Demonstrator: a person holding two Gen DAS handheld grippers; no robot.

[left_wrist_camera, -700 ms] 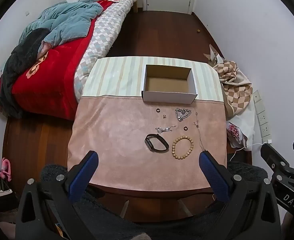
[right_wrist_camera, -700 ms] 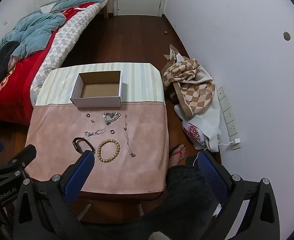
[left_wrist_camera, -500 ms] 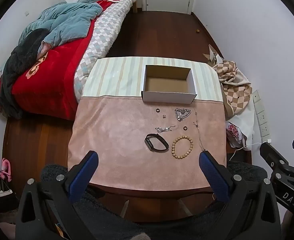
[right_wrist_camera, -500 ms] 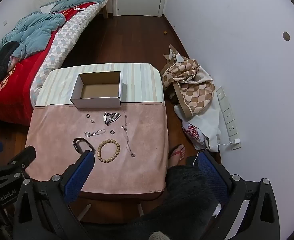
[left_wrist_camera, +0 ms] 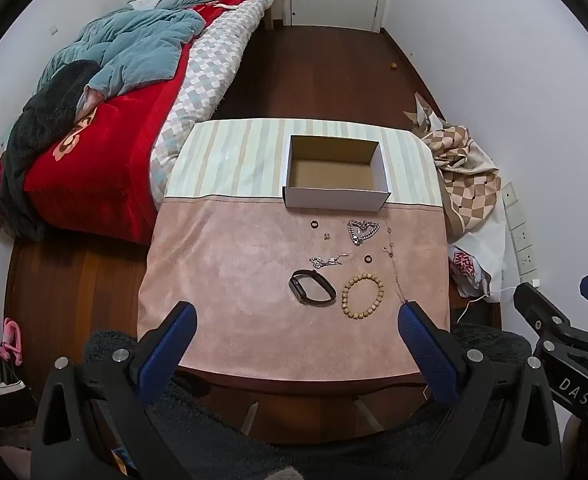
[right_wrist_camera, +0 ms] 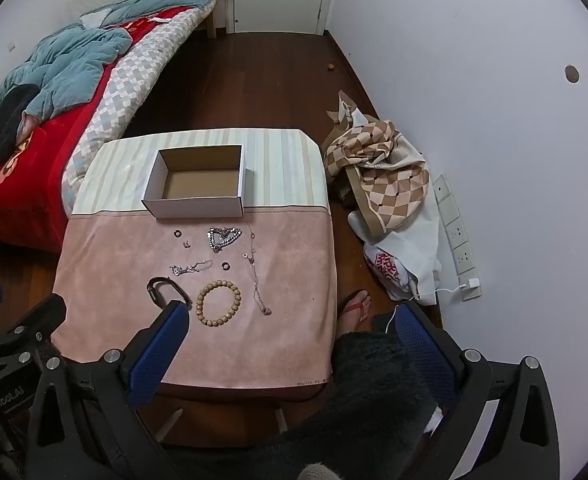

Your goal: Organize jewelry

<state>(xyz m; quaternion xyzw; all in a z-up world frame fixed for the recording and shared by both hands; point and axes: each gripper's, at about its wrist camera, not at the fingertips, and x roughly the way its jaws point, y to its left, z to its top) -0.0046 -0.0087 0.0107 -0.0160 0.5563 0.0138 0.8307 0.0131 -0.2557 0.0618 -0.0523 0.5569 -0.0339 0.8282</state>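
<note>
Left gripper: jaws wide apart, holding nothing, hovering above near table edge at 6 o'clock.
Right gripper: jaws wide apart, holding nothing, above near right corner of table; its left finger overlaps the black band in right wrist view.
Table: pink cloth on near part, striped cloth at 12 o'clock.
Box: open, white outside, brown inside, sits on striped cloth at its border w/ pink cloth, nothing inside.
Jewelry: all on pink cloth, outside box, at 6 o'clock from it.
Silver chain pile: just below box front wall.
Bead bracelet: wooden beads, flat; nearest item to grippers w/ black band.
Black band: at 9 o'clock from bead bracelet, just beside it, apart.
Thin necklace: stretched out along 12-6 line, at 3 o'clock from bead bracelet.
Small silver chain: at 12 o'clock from black band.
Dark rings: 2; 1 near box, 1 above bead bracelet.
Bed: at 10 o'clock, red cover, blue quilt.
</note>
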